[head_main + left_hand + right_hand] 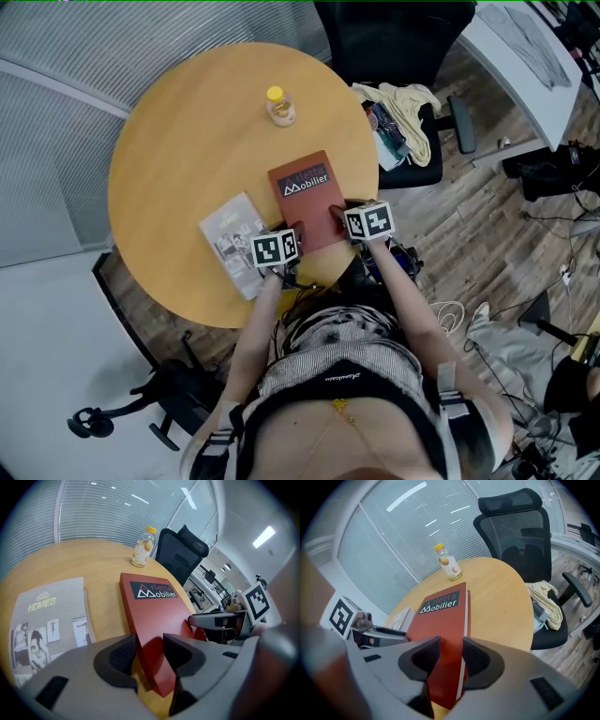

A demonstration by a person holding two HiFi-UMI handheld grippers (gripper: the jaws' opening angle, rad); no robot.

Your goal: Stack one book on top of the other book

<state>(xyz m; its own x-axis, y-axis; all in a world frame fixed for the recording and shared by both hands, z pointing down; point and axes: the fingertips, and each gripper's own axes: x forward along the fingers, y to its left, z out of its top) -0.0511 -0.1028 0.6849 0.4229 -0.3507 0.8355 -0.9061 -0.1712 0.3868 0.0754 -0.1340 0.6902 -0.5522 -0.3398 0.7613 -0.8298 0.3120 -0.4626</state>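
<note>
— Where to find the red book point(305, 197)?
— On the round counter point(178, 141), just beside the grey book point(234, 242), not stacked yet. Gripped along its near edge.
— Gripped by what?
— By the left gripper point(150, 649) at the near-left corner, with jaws closed on it; by the right gripper point(451, 649) at the near-right, with jaws likewise clamped.
— And farther out?
— A capped bottle point(279, 106) toward the far rim, well apart; past that, a black chair point(403, 37).
</note>
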